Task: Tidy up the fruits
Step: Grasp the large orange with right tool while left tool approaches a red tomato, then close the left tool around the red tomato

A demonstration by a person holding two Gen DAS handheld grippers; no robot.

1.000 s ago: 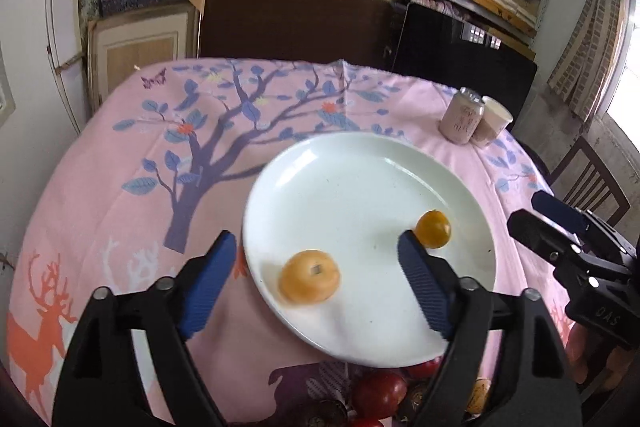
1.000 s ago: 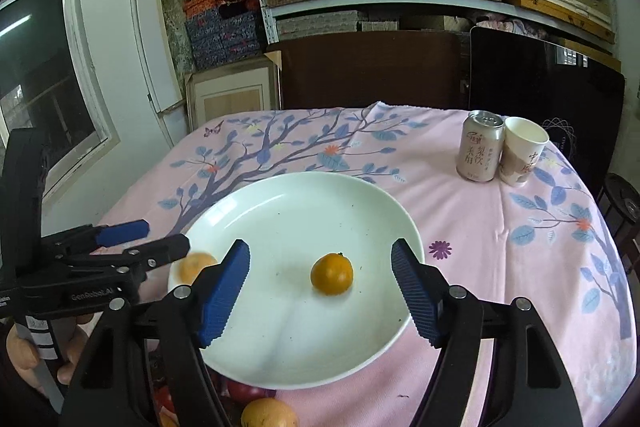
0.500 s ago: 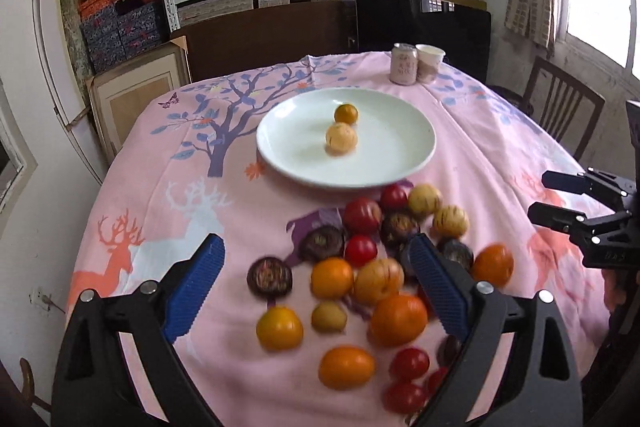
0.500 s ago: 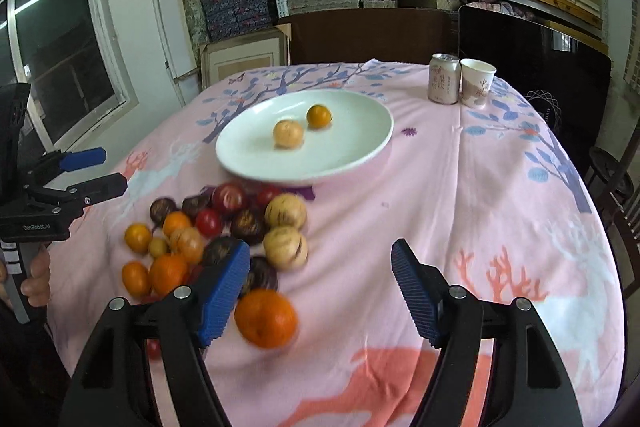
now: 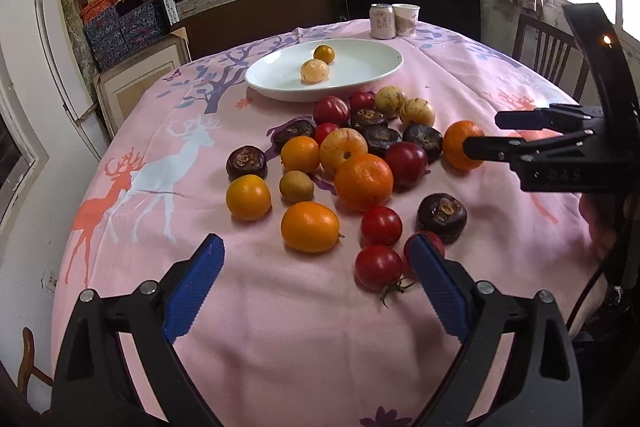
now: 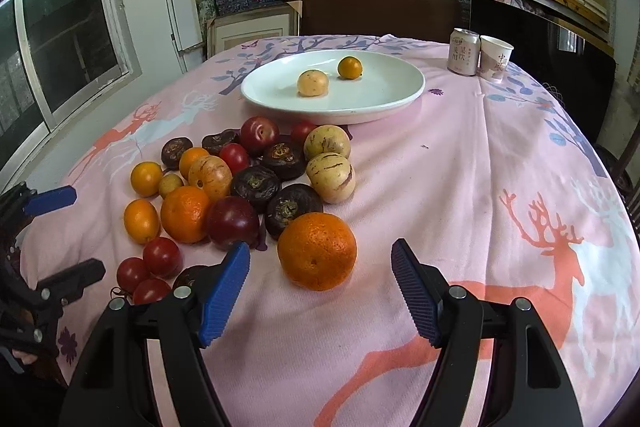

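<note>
plate [image 6: 404,99] – glossy glazed | tablecloth [image 6: 480,187] – matt cloth | tool pads [image 6: 224,287] – ribbed plastic

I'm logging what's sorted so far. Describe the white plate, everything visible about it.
The white plate is round, shallow and glossy, ceramic by its look, with a raised rim. It sits flat on the pink tablecloth, beyond the pile of loose fruit. It holds two fruits, apart from each other: a pale yellow one and a smaller orange one behind it. A dark red fruit lies close to its near rim.
</note>
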